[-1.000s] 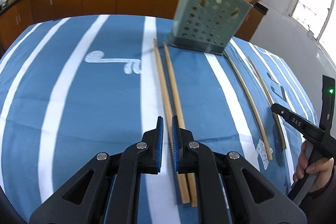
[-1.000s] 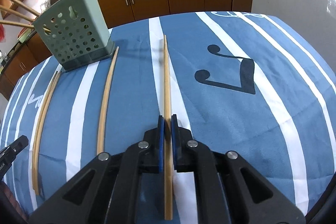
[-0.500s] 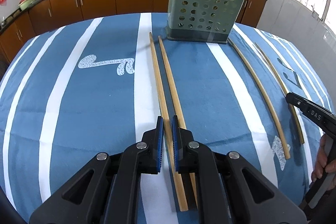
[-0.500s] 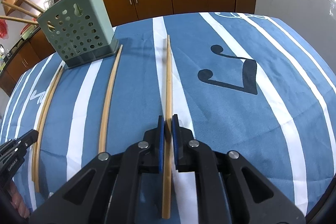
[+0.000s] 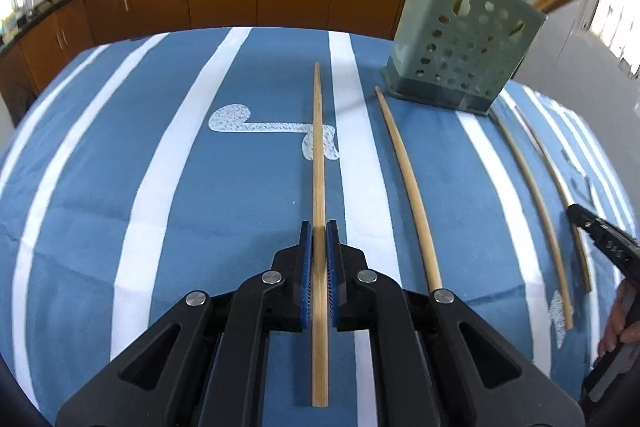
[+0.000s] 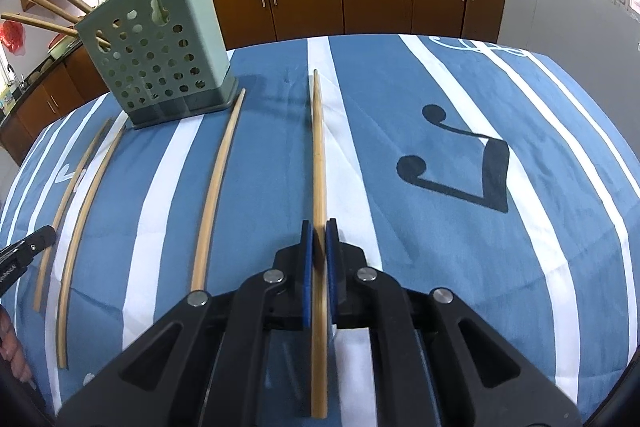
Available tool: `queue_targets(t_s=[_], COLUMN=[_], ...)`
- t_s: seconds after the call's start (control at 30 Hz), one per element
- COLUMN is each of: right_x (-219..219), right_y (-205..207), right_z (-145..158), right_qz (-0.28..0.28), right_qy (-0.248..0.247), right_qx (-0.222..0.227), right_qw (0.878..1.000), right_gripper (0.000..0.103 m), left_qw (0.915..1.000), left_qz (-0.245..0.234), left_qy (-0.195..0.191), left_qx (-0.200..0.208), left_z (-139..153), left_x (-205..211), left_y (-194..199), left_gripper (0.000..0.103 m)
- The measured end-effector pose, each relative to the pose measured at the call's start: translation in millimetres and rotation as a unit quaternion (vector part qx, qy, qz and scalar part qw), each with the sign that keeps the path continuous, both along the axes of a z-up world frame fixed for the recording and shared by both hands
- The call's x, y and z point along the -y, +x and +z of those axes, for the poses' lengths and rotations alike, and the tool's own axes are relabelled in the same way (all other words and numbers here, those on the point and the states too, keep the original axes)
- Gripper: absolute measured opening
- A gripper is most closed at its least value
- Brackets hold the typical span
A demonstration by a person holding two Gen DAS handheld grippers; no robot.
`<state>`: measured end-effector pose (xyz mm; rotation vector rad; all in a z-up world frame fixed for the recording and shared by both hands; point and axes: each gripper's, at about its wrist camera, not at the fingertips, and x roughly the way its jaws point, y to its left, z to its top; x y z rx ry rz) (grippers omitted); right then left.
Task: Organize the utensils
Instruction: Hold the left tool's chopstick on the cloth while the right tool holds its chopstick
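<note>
A: Where's the green holder [image 5: 464, 43]?
B: Near the striped cloth's [image 5: 120, 167] far edge.
A: And the grippers?
B: The left gripper [image 5: 319, 239] and the right gripper [image 6: 319, 239] each pinch a chopstick [image 5: 318, 163] [image 6: 319, 155]; both chopsticks run lengthwise, tips toward that far edge.

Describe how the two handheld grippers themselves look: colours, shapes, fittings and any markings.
Both the left gripper and the right gripper are matte black plastic, with angular linkage arms cut by triangular openings and joined by round silver pivot pins. Their fingers carry ribbed blue pads. No cables or sleeves show.
</note>
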<state>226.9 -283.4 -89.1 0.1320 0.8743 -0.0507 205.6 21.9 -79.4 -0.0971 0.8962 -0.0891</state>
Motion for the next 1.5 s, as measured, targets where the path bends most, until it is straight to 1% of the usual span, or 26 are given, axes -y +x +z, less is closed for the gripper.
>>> queue_targets(t_s=[0.13, 0.37, 0.57, 0.77, 1.5], right_x=[0.4, 0.4, 1.0, 1.7, 3.1], right_y=[0.6, -0.4, -0.3, -0.5, 0.2], right_z=[-0.6, -1.5, -1.4, -1.1, -1.4], right_qz=[-0.002, -0.003, -0.003, -0.004, -0.005], right_qy=[0.0, 0.005, 0.006, 0.01, 0.019], right_qx=[0.003, 0.003, 0.003, 0.003, 0.003], right_qw=[1.0, 1.0, 1.0, 1.0, 1.0], right_gripper=[0.008, 0.008, 0.008, 0.008, 0.008], left_qw=[0.9998, 0.9997, 0.9998, 0.9994, 0.9989], left_qz=[-0.005, -0.005, -0.005, -0.004, -0.002], left_qy=[-0.017, -0.022, -0.018, -0.034, -0.046], left_qx=[0.008, 0.01, 0.01, 0.01, 0.009], left_z=[-1.3, -1.7, -1.9, -2.2, -2.2], left_x=[-4.1, -4.4, -4.0, -7.5, -9.5], left_y=[-1.0, -0.9, -1.0, -1.5, -1.3], left_gripper=[0.008, 0.008, 0.008, 0.008, 0.008])
